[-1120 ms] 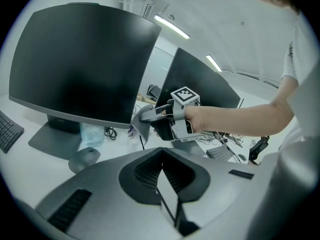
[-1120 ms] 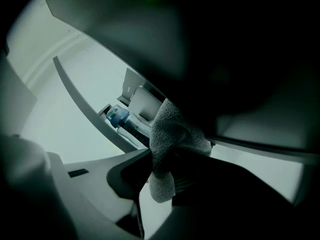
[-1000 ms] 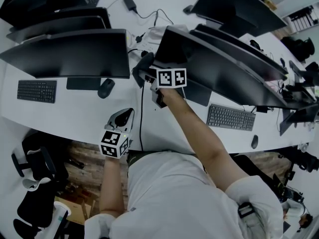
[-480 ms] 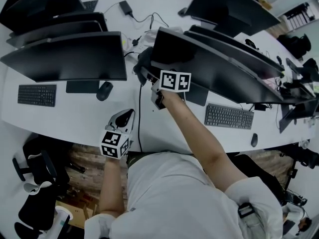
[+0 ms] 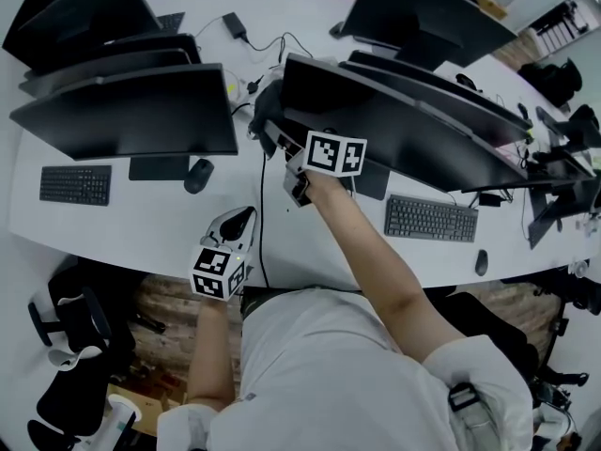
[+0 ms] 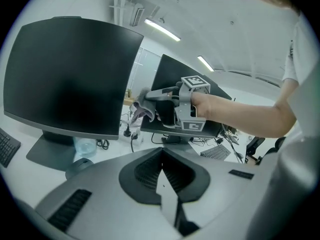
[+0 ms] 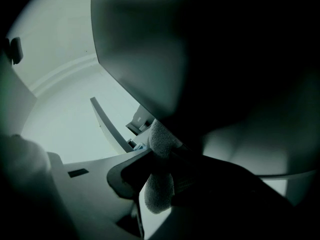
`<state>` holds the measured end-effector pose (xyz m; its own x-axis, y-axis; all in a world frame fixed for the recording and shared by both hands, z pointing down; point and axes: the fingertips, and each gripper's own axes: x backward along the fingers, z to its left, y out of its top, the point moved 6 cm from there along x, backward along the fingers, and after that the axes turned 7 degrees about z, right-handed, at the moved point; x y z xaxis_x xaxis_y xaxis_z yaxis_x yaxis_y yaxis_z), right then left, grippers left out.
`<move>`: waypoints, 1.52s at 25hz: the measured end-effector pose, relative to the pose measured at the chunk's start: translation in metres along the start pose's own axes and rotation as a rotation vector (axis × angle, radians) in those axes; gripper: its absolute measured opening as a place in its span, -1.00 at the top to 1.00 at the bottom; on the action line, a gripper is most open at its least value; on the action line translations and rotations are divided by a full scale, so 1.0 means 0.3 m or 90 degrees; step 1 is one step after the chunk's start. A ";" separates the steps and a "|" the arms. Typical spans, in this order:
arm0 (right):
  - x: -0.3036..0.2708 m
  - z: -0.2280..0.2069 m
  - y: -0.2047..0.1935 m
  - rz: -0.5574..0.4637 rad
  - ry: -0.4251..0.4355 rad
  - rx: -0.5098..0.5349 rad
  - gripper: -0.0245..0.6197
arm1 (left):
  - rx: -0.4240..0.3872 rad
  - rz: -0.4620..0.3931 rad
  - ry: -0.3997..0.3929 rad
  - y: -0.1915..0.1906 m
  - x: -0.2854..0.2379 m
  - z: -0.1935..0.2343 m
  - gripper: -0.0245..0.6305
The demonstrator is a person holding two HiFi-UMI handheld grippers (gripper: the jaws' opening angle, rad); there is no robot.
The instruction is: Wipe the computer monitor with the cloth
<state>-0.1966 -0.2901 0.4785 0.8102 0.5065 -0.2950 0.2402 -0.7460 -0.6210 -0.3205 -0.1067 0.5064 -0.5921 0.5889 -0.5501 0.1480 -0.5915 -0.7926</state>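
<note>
Cloth [image 7: 157, 194] first: pale grey and bunched, it is pinched tight between the jaws of the right tongs [image 7: 162, 154], with a tuft poking out past the tips and another hanging below. That tuft sits up against the dark monitor [image 5: 404, 125] at its left edge, low on the panel. The person's right arm [image 5: 376, 252] reaches across the bench [image 5: 141, 214] to hold it there.

Over to the left tongs [image 6: 162, 184]: jaws together, nothing between them, held low near the front edge of the bench, well apart from the cloth and pointing towards it.

Containers? Just one: a pale translucent vessel [image 6: 85, 146] beside the stand of a second monitor [image 6: 65, 74] on the left. What it holds, I can't tell. A mouse [image 5: 198, 175] and a keyboard [image 5: 75, 184] lie in front of that screen.
</note>
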 end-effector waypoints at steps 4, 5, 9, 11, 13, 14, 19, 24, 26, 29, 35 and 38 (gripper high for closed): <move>0.029 0.051 0.031 -0.029 0.021 0.001 0.60 | -0.005 -0.010 0.001 0.017 0.013 -0.023 0.93; 0.036 0.065 0.040 -0.035 0.026 0.003 0.60 | -0.006 -0.014 0.001 0.023 0.017 -0.027 0.93; 0.067 0.123 0.080 -0.060 0.043 0.013 0.60 | -0.017 -0.023 0.002 0.042 0.030 -0.042 0.93; 0.083 0.159 0.106 -0.074 0.051 0.021 0.60 | -0.020 -0.027 0.003 0.049 0.039 -0.046 0.93; 0.098 0.193 0.130 -0.087 0.061 0.024 0.60 | -0.022 -0.031 0.004 0.056 0.046 -0.051 0.93; 0.106 0.208 0.141 -0.092 0.065 0.026 0.60 | -0.023 -0.033 0.004 0.061 0.049 -0.054 0.93; 0.144 0.271 0.195 -0.115 0.076 0.037 0.60 | -0.035 -0.043 0.002 0.091 0.057 -0.078 0.93; 0.174 0.327 0.242 -0.130 0.086 0.049 0.60 | -0.046 -0.053 0.002 0.119 0.062 -0.096 0.93; 0.184 0.345 0.258 -0.135 0.092 0.047 0.60 | -0.048 -0.055 0.003 0.129 0.063 -0.103 0.93; 0.201 0.372 0.276 -0.146 0.104 0.042 0.60 | -0.053 -0.059 0.003 0.140 0.066 -0.115 0.93; 0.239 0.409 0.298 -0.163 0.120 0.035 0.60 | -0.061 -0.063 0.004 0.158 0.069 -0.130 0.93; 0.261 0.418 0.305 -0.172 0.127 0.022 0.60 | -0.065 -0.062 0.002 0.162 0.069 -0.138 0.93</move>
<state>-0.1781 -0.2646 0.3075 0.8089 0.5872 0.0294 0.4454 -0.5793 -0.6826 -0.2927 -0.1006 0.4456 -0.6054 0.6420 -0.4703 0.1700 -0.4730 -0.8645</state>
